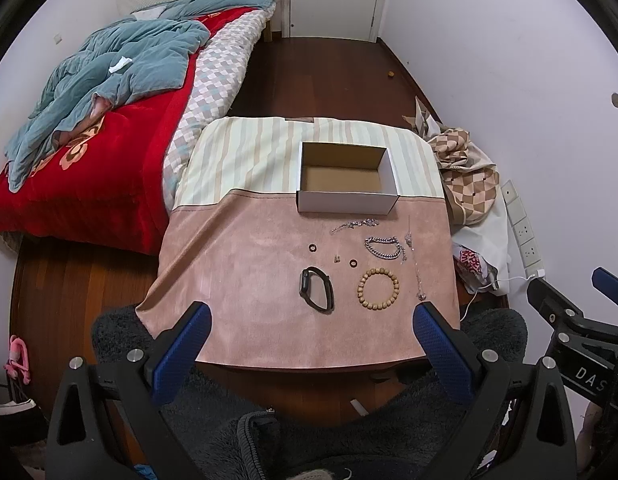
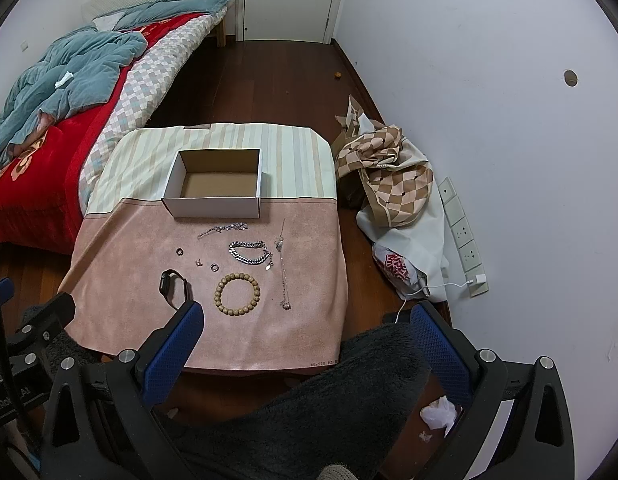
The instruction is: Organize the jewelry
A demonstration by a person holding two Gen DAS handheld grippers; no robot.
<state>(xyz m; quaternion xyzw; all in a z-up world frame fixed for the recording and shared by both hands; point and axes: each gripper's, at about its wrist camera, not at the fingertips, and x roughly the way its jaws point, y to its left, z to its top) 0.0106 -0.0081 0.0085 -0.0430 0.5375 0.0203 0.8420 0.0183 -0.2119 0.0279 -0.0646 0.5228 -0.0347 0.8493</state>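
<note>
Left gripper [image 1: 311, 320] with blue textured pads is spread wide, holding nothing, hovering off the near edge of the table covered in pink suede-like cloth [image 1: 237, 280]; my right gripper [image 2: 305, 320] same story, jaws wide apart, nothing between them, near edge, further right. Open white cardboard box with brown interior [image 1: 347, 198] sits at the far side of the table, straddling the seam between pink cloth and cream-striped cloth [image 1: 245, 152]; nothing visible inside. All jewelry lies loose on the pink cloth in front of the box: thin silver charm bracelet [image 1: 355, 225] closest to the box, chunky silver curb-chain bracelet [image 1: 383, 248] just behind the round wooden bead bracelet [image 1: 378, 289], black smartwatch with looped band [image 1: 316, 289] left of the beads, long thin silver necklace [image 1: 413, 260] stretched out along the right side. Two small dark rings [image 1: 312, 247] and [image 1: 352, 263] with a tiny light-coloured piece [image 1: 337, 258] between them, type unclear. No piece touches either gripper. Bed with red blanket and teal quilt [image 1: 93, 152] to the left, checkered brown-and-white fabric bundle [image 2: 389, 176] on the floor to the right.
</note>
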